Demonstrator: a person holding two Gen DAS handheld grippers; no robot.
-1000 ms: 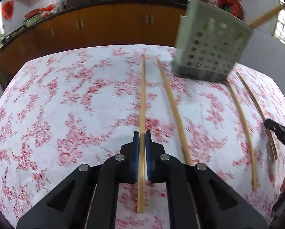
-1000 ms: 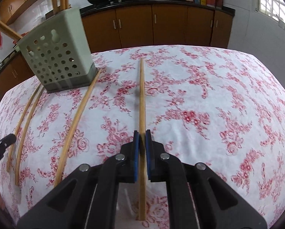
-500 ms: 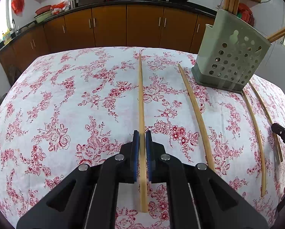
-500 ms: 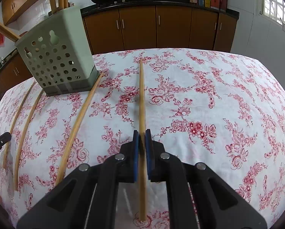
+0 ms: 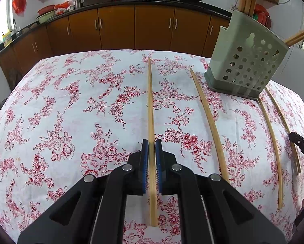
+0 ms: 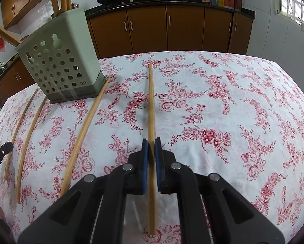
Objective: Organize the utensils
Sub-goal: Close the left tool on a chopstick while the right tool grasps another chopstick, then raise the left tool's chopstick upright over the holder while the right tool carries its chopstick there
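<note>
Chopsticks, long thin sticks of pale bamboo, are the things to be tidied here. One pale bamboo chopstick [image 5: 151, 109] is pinched between the blue pads of the left gripper [image 5: 152, 142], whose jaws are closed on it, and another pale bamboo chopstick [image 6: 151, 105] is clamped the same way in the right gripper [image 6: 151, 141]. Each is taken near its thick butt end, with a short stub trailing back under the jaws and the long tapered part pointing away toward the far edge of the bench [image 5: 50, 105], which is covered by a white cloth printed with red roses.

Three more loose bamboo chopsticks [image 5: 210, 120] lie on the cloth between the two grippers, one running up beside the foot of the grey-green perforated plastic utensil holder [image 5: 247, 65]. That holder stands at the far side of the bench with several chopsticks already upright or leaning in it.

As a judgement, such a stick is very light and stiff, and not fragile, but it is smooth and narrow, so it may pivot or slip between the pads if swung quickly. A hold near the butt leaves a long lever, so the tip will wander; a grip nearer the middle would steady it, yet the butt hold lets the thin end go into the holder first. The holder itself looks light and could tip if a stick knocks its rim.
</note>
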